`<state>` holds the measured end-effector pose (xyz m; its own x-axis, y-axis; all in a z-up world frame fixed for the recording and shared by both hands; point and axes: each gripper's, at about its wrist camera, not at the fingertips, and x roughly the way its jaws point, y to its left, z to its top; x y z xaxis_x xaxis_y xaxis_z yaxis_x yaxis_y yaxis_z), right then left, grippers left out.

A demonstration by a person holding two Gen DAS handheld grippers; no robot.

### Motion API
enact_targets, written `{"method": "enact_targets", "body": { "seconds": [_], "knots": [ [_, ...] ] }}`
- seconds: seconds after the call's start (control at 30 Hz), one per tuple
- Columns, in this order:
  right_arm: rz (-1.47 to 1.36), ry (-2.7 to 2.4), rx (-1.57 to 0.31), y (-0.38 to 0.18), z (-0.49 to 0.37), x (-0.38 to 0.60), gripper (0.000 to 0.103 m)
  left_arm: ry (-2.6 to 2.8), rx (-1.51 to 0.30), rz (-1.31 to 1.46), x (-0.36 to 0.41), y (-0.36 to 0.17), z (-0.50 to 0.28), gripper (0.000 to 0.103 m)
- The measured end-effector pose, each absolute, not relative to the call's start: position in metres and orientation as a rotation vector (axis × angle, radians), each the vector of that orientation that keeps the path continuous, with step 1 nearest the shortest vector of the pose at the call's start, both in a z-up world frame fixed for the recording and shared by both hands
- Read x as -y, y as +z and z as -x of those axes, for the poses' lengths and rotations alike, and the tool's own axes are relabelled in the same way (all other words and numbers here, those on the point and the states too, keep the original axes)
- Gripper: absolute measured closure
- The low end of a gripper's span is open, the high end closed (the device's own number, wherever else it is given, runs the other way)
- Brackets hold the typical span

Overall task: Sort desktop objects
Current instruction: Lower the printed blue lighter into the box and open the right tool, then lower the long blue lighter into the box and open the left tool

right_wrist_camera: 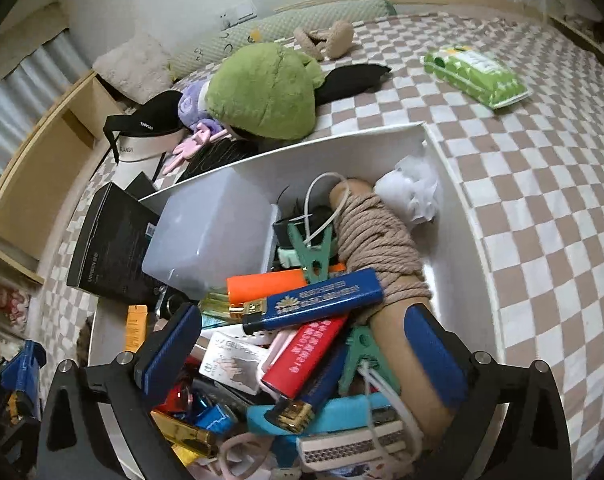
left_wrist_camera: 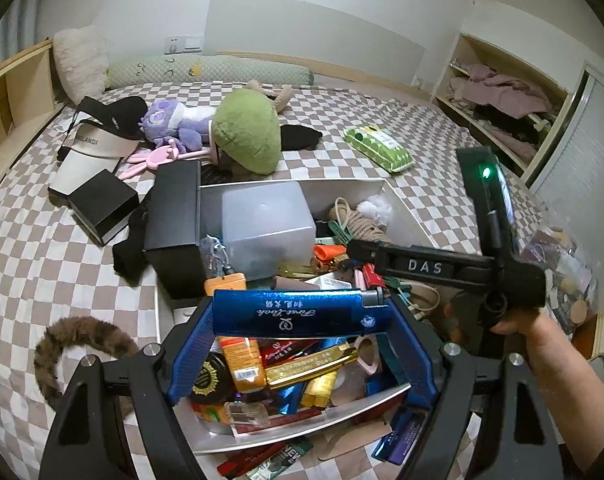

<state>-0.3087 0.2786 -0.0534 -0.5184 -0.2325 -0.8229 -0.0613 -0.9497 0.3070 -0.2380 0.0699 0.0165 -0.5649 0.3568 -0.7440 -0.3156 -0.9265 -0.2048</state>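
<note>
holding a blue lighter crosswise at lower centre, our left gripper clamps its ends; light, slick plastic. right gripper spread wide, empty

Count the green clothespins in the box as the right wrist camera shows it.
2. One clothespin stands beside the rope spool, above the orange lighter. The other clothespin lies lower, beside the red lighter. Clutter may hide more.

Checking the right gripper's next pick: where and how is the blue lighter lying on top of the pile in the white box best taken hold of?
Grip the blue lighter across its long flat sides near mid-body, coming from above. It lies on top of the pile, its length running left-right, metal head at left, so the sides look exposed. The open right gripper hovers near; the rope spool crowds its right end.
</note>
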Motion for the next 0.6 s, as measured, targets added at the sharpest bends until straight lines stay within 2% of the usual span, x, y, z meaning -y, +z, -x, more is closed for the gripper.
{"method": "enact_targets", "body": {
  "seconds": [0.27, 0.43, 0.6],
  "knots": [
    [-1.449, -2.669, 0.433, -0.042, 0.296, -0.29, 0.002, 2.443, -0.038, 1.246, -0.1, 0.002, 0.24, 0.02],
    [-1.442, -2.645, 0.42, -0.04, 0.289, -0.294, 0.002, 2.405, -0.197, 1.328, -0.123, -0.019, 0.247, 0.02],
    [-1.442, -2.616, 0.404, -0.04, 0.284, -0.296, 0.002, 2.389, -0.236, 1.384, -0.132, -0.031, 0.254, 0.02]
  ]
}}
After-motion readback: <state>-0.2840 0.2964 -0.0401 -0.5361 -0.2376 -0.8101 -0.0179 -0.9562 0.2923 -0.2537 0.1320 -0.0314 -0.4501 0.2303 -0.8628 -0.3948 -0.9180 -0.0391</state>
